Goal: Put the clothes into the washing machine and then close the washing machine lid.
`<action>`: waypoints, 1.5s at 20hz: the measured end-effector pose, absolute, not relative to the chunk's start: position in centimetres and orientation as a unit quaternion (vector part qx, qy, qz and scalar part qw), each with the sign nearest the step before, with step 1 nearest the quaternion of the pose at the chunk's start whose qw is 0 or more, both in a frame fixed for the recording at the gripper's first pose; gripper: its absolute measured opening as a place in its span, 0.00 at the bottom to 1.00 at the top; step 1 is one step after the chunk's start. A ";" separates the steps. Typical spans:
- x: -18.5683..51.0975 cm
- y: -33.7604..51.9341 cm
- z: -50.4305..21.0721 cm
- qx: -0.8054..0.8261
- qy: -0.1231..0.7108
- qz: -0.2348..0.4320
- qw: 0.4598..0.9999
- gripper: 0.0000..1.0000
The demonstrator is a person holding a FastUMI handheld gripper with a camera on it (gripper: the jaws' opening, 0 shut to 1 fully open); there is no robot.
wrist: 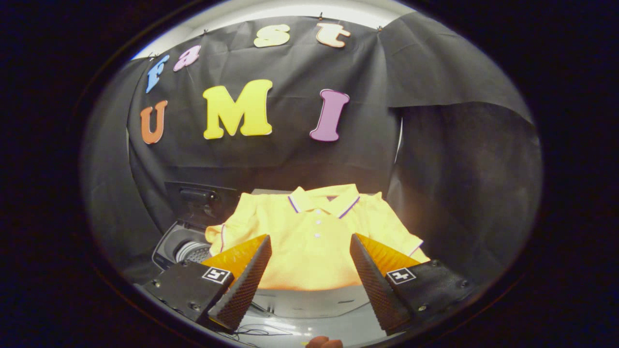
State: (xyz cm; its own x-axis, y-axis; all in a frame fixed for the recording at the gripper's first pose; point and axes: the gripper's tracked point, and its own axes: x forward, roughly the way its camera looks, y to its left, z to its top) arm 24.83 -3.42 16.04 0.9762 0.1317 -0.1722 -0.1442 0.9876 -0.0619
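A yellow polo shirt (314,232) with a purple-striped collar lies spread flat on a surface just ahead of the fingers. My gripper (309,241) stands open above its lower part, with the shirt showing through the wide gap between the fingers and nothing held. To the left of the shirt and beyond the left finger sits the washing machine (186,249), its drum opening visible. The dark lid (198,203) stands raised behind the opening. One sleeve of the shirt hangs toward the machine's opening.
The shirt rests on a pale tabletop (309,302) whose front edge runs below the fingers. Thin cables (256,331) lie on the pale floor under them. Black cloth walls close the booth behind and to the right.
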 end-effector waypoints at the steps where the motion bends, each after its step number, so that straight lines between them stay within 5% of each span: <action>1: 25.9 -3.3 16.1 -0.042 0.098 0.071 0.992 1.00; 11: 35.6 -2.1 14.4 -0.036 0.210 0.064 0.975 1.00; 26: 37.1 -2.5 11.0 -0.032 0.301 0.090 0.949 1.00; 27: 37.1 -2.5 11.1 -0.038 0.306 0.099 0.946 0.96; 30: 37.8 -3.0 11.4 -0.015 0.304 0.089 0.948 0.29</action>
